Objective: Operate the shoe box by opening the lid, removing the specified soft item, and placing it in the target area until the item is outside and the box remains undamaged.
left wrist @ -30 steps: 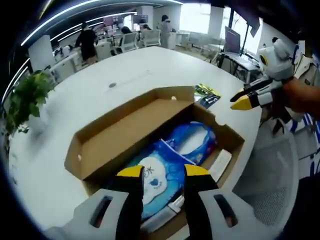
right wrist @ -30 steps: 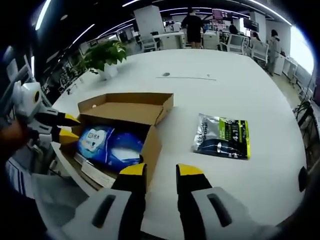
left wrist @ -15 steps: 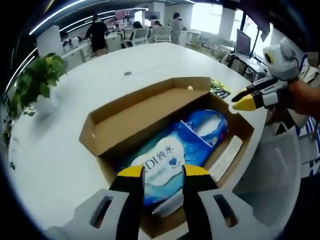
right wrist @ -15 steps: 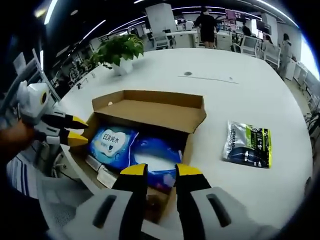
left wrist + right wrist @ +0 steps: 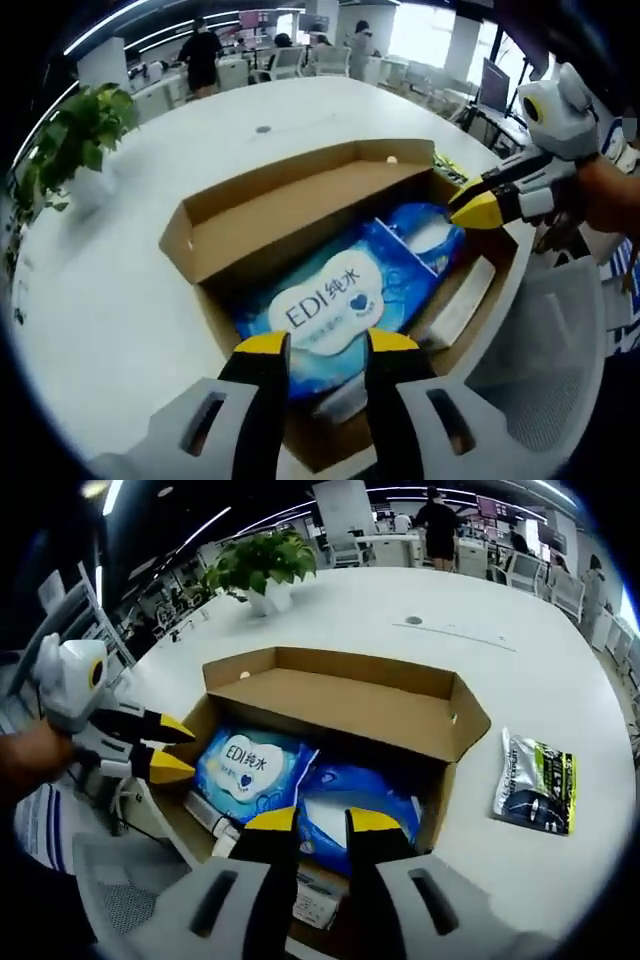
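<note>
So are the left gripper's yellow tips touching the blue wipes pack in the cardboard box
Cannot tell. In the right gripper view the left gripper sits beside the blue wipes pack at the cardboard box edge, jaws open, but no gap or contact shows plainly.

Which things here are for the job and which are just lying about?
For the job:
shoe box, lid open
blue wipes pack
second blue pack
left claw
right claw

Just lying about:
potted plant
green and black packet on the table
</note>
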Demonstrator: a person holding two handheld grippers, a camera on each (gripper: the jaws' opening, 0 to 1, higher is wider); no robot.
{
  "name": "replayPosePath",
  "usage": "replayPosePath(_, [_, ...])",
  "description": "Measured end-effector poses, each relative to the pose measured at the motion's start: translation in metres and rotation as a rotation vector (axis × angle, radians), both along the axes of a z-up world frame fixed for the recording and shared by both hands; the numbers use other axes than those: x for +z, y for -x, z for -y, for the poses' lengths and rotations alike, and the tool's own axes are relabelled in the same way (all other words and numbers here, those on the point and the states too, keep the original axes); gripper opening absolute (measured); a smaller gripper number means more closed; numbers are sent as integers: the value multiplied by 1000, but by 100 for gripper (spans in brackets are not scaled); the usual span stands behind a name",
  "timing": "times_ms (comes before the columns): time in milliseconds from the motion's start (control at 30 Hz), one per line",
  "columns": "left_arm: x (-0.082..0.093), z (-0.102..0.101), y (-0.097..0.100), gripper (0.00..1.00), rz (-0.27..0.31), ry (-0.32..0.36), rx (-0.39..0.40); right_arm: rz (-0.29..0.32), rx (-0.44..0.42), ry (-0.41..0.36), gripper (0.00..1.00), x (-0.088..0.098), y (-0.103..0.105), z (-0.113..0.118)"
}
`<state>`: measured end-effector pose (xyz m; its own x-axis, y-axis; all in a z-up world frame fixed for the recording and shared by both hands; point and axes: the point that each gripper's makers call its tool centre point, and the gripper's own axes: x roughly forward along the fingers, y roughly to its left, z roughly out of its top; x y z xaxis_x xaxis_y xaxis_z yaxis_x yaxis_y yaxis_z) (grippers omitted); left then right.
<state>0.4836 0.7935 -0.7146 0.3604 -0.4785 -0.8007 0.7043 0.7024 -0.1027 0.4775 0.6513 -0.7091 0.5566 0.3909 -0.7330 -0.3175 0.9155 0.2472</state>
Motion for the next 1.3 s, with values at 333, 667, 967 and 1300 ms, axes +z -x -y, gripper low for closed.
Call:
replayPosePath(333, [-9,3,2,27,-22,0,-9,-41,66,-11,14,-26,-13,-34])
replayPosePath(667, [-12,2,2,27,-33,-3,-10,-76,84,-12,8,-43,-20,-42])
replayPosePath(967, [-15,2,4,26,-43,-10,-15,-98,80,-43,3,-51,-21,-46])
replayPosePath(1300, [-16,1,1,26,-41,-18,-17,-91,64,-42,0,-37,-14,-35])
